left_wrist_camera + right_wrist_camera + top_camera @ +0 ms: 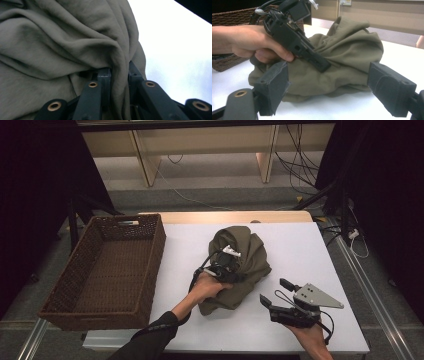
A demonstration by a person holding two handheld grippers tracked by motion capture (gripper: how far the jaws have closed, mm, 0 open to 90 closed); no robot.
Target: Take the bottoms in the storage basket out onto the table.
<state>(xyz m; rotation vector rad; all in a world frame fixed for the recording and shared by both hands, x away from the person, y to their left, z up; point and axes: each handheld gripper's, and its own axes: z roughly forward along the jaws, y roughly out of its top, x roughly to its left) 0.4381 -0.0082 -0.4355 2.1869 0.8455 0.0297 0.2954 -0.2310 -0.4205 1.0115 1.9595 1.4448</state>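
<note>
Near the table's front edge the right gripper waited wide open, while the left gripper pinched a fold of the olive cloth, apparently to lift it.

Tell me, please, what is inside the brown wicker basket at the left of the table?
The wicker basket looks empty: its woven floor is bare in the high view. A small pale thing sits on its far rim. The floor just behind the near wall is hidden.

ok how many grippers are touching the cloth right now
1. The left gripper is pinched on a fold of the cloth mid-table. The right gripper sits open beside the cloth, apart from it, near the table's front edge.
</note>
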